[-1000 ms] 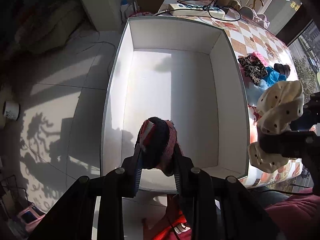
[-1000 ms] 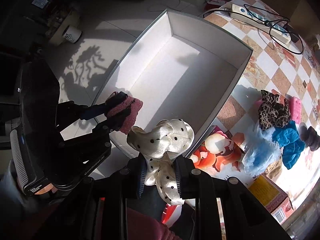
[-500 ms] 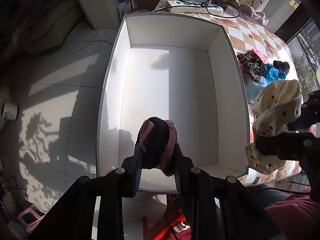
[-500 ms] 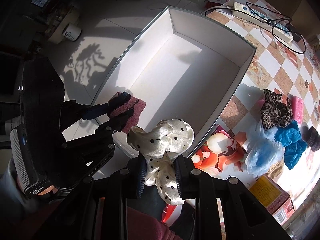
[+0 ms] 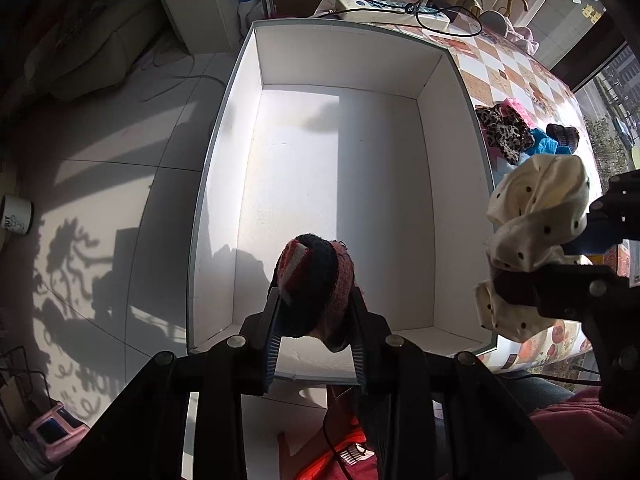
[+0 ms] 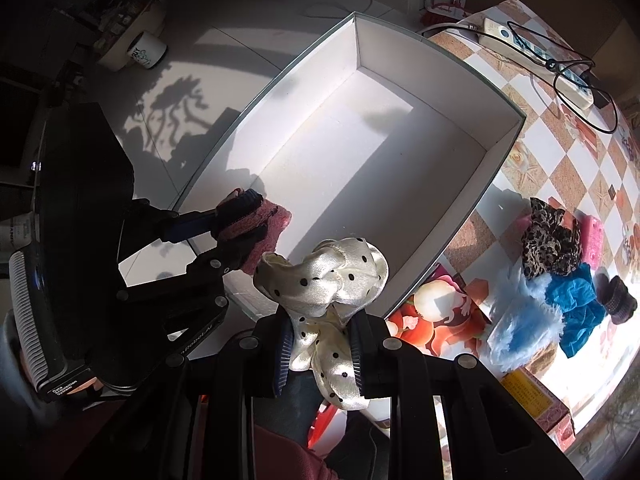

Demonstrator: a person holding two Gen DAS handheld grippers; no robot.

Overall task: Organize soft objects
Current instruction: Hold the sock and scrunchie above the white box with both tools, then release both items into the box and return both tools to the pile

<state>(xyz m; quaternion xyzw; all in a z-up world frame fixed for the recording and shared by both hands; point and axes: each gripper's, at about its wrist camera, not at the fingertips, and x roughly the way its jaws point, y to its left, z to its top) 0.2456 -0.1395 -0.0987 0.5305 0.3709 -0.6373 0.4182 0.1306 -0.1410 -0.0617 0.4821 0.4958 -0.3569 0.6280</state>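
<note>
My left gripper point(image 5: 314, 304) is shut on a pink and dark knitted scrunchie point(image 5: 316, 276) and holds it above the near end of a big white open box point(image 5: 456, 184). My right gripper point(image 6: 320, 320) is shut on a cream satin scrunchie with black dots point(image 6: 328, 276), just off the box's near right corner point(image 6: 400, 296). The cream scrunchie point(image 5: 536, 216) shows at the right in the left wrist view; the knitted one point(image 6: 256, 228) shows at the left in the right wrist view. Several more soft items lie on the table: leopard-print point(image 6: 548, 240), blue point(image 6: 576, 300), pink point(image 6: 592, 236).
The box point(image 6: 500, 160) lies on a checkered table point(image 6: 580, 160) and overhangs its left edge above a tiled floor point(image 5: 100, 152). A power strip with cables point(image 6: 536, 44) lies at the table's far end. A mug point(image 6: 146, 52) stands on the floor. A yellow box point(image 6: 532, 400) sits near the table's edge.
Both grippers, each still holding its scrunchie, have drifted a little towards the box; the cream scrunchie is now closer to the box's right wall.
</note>
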